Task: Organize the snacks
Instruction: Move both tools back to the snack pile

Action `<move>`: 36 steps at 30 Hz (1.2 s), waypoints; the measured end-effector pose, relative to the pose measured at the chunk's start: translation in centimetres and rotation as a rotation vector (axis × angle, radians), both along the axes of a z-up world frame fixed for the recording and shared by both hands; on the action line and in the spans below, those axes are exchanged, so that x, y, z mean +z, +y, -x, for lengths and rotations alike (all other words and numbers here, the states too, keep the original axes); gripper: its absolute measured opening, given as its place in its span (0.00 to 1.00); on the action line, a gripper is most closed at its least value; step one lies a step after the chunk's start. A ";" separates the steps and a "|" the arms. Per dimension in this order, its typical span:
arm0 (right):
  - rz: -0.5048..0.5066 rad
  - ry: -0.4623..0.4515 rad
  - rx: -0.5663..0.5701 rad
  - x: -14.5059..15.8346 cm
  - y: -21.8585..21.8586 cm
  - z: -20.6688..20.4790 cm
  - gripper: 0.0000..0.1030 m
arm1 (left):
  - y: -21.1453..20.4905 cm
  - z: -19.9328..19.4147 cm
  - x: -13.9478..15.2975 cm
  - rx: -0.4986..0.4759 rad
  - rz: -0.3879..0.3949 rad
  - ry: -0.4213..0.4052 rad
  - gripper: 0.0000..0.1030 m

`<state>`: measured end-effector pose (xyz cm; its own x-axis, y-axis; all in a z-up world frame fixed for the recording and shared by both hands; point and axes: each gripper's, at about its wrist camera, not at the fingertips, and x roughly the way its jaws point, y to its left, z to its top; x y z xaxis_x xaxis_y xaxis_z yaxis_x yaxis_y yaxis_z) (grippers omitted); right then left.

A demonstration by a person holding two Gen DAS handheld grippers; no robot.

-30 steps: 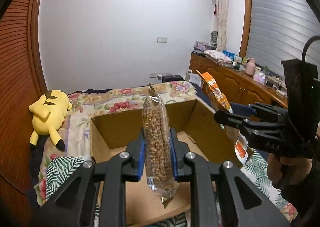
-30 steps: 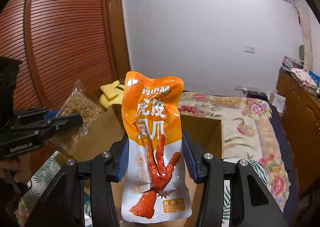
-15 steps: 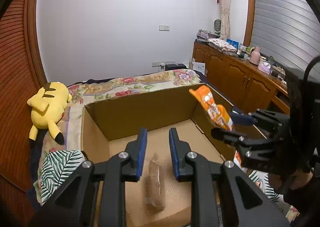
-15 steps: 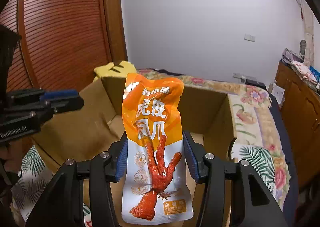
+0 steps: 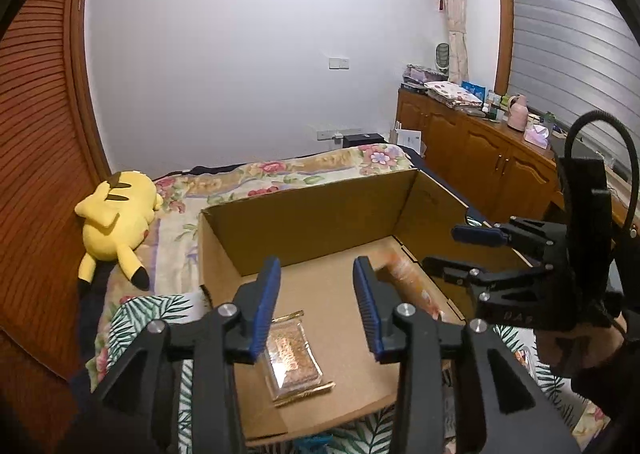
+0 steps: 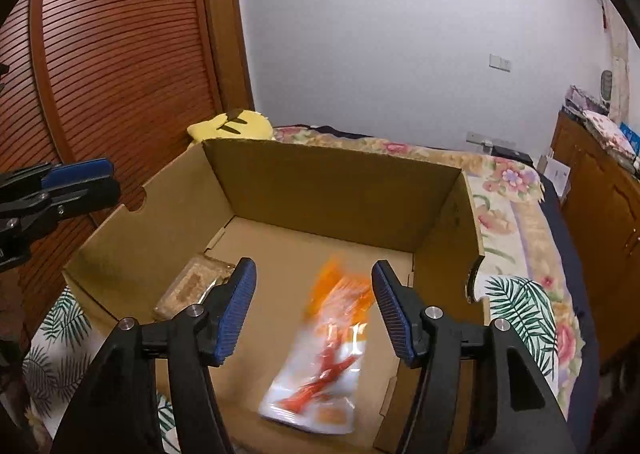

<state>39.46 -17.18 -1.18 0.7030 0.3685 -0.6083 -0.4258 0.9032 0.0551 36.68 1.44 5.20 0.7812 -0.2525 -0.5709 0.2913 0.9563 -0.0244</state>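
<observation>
An open cardboard box (image 5: 312,214) (image 6: 332,182) sits on the bed. A clear packet of brown grain snack (image 5: 294,358) lies flat on its floor near the front left; it also shows in the right wrist view (image 6: 192,286). An orange and white chicken-feet packet (image 6: 324,358), blurred by motion, is on or just above the box floor at the right; it shows faintly in the left wrist view (image 5: 404,274). My left gripper (image 5: 316,310) is open and empty above the grain packet. My right gripper (image 6: 314,314) is open and empty above the orange packet.
A yellow Pikachu plush (image 5: 116,214) lies on the floral bedspread (image 5: 280,174) left of the box. A slatted wooden wardrobe (image 6: 120,54) stands at the left. A wooden sideboard (image 5: 480,150) with clutter runs along the right wall.
My left gripper opened and let the grain packet fall into the box. My right gripper then opened and released the orange packet into the box. Both grippers tilted down toward the box.
</observation>
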 end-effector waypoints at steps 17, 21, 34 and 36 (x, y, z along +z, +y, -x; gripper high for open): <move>-0.011 -0.040 0.065 1.2 -2.0 12.3 0.63 | 1.5 7.8 -2.6 -0.012 -0.006 0.018 0.51; 0.009 -0.026 0.057 0.0 -2.7 14.4 0.64 | 1.4 9.6 -4.9 -0.029 -0.011 0.048 0.52; 0.058 0.051 -0.008 -4.4 -6.7 16.4 0.69 | 0.9 12.6 -9.2 -0.061 0.005 0.155 0.52; 0.067 0.064 -0.015 -5.1 -7.3 16.4 0.70 | 1.3 12.8 -9.5 -0.060 0.006 0.163 0.52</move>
